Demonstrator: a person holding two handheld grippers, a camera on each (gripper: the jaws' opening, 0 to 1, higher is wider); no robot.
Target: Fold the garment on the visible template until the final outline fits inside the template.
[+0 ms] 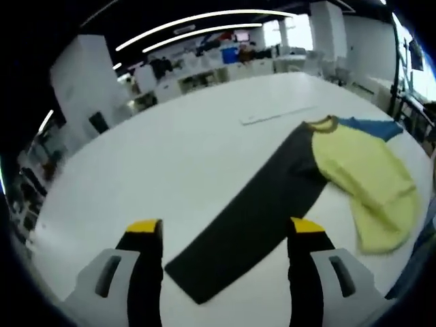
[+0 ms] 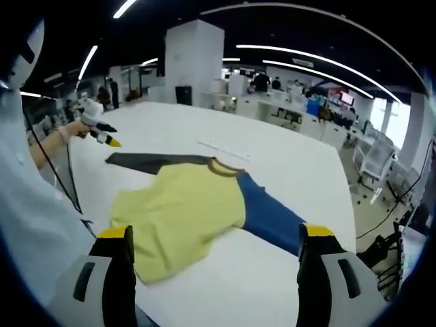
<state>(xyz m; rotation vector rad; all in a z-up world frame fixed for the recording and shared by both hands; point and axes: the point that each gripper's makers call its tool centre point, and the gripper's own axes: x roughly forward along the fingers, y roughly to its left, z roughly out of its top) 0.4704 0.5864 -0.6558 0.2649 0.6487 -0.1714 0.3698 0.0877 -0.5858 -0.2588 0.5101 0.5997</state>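
While you hold both tools above it, these lines take the garment first and work outward.

Garment: a long-sleeved top point(image 2: 187, 208) with a yellow body, one dark grey sleeve point(image 1: 245, 228), one blue sleeve point(image 2: 269, 218) and a mustard collar.
Long axis: it runs sleeve tip to sleeve tip; in your right gripper view the grey sleeve points toward your left hand and the blue one reaches toward the far right jaw.
Lie: sleeves are spread flat and straight; the yellow body is bunched and rumpled, with its hem curling toward you.
Place: it rests on the white table point(image 1: 177, 146), near the edge on your side.
Template: thin pale lines point(image 1: 276, 114) show on the table just beyond the collar; you cannot tell their full outline.
Left gripper point(image 1: 226, 228): jaws stand wide apart, holding nothing, above the grey sleeve's end.
Right gripper point(image 2: 216, 231): jaws stand wide apart, holding nothing, over the yellow body.
Beyond: an open office with desks and ceiling strip lights.
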